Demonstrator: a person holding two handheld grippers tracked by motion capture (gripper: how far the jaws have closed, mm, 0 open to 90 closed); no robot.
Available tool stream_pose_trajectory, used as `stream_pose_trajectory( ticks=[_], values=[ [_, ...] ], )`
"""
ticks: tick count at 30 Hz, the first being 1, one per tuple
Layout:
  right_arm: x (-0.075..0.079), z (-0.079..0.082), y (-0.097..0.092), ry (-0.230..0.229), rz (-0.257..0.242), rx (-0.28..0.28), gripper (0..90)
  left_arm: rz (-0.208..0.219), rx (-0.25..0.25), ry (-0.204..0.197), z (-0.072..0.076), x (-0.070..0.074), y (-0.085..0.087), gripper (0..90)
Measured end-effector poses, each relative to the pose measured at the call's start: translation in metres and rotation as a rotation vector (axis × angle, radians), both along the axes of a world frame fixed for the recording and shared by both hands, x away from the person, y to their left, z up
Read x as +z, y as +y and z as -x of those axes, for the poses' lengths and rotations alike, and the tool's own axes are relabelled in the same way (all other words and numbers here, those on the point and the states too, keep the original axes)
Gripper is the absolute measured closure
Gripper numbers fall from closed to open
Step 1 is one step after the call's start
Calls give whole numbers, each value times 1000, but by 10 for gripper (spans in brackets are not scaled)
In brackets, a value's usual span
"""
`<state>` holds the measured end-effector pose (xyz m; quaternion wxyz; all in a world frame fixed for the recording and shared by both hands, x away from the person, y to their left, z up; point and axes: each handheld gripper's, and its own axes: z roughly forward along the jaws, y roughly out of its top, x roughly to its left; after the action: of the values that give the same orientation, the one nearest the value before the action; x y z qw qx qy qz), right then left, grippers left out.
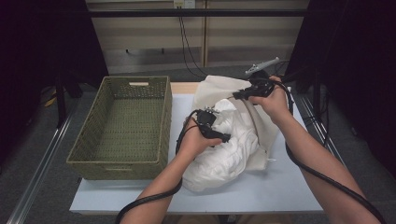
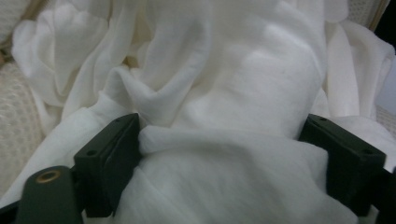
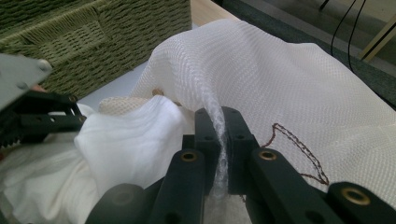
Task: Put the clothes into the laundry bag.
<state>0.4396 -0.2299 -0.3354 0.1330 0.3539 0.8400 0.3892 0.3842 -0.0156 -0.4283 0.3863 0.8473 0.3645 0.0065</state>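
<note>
A white mesh bag (image 1: 214,87) lies on the pale table (image 1: 285,186), its mouth facing left, with a bundle of white cloth (image 1: 233,147) spilling out of it. My right gripper (image 1: 236,95) is shut on the bag's upper rim; in the right gripper view the mesh bag (image 3: 280,79) is pinched thin between the jaws of the right gripper (image 3: 222,122). My left gripper (image 1: 224,137) is pushed into the bundle. In the left gripper view the left gripper (image 2: 222,135) has its jaws wide apart, and the white cloth (image 2: 224,70) bulges between them.
A green woven basket (image 1: 116,164) stands on the table's left half, close beside the bag, and holds nothing that I can see. The green basket (image 3: 93,42) rises just behind the cloth in the right gripper view. Dark curtains flank the table.
</note>
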Motion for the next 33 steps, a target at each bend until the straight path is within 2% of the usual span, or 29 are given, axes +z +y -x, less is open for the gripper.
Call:
stream_pose_trajectory(
  ticks=[2, 4, 5, 8, 11, 18, 21, 24, 27, 28, 30, 32, 33],
  values=[
    [1, 1, 0, -5, 6, -12, 872, 13, -5, 23, 0, -4, -3, 321],
    [2, 1, 1, 2, -5, 0, 872, 7, -11, 20, 1, -5, -5, 541],
    [2, 1, 1, -4, -8, 3, 872, 0, -6, 17, 1, -5, -5, 619],
    [4, 3, 2, -3, -13, 9, 872, 5, 26, -10, 2, -5, -9, 711],
    [7, 5, 3, -5, -22, 13, 872, 42, 57, -44, 0, 1, -9, 741],
    [8, 9, 6, -4, -46, 23, 872, 83, 105, -112, -13, 12, -18, 750],
    [8, 9, 2, -4, -58, 20, 872, 81, 132, -119, -21, 13, -22, 746],
    [8, 9, -1, 2, -72, 17, 872, 51, 126, -108, -25, 10, -23, 738],
    [9, 10, -3, 6, -74, 19, 873, 56, 150, -115, -29, 9, -22, 735],
    [9, 10, -3, 4, -75, 18, 873, 74, 164, -136, -30, 8, -23, 735],
    [10, 11, -3, 2, -78, 22, 873, 90, 179, -142, -32, 8, -24, 735],
    [9, 11, -1, -2, -71, 23, 872, 91, 154, -147, -33, 9, -25, 723],
    [8, 11, -1, -7, -61, 23, 872, 92, 148, -136, -33, 9, -26, 696]
  ],
)
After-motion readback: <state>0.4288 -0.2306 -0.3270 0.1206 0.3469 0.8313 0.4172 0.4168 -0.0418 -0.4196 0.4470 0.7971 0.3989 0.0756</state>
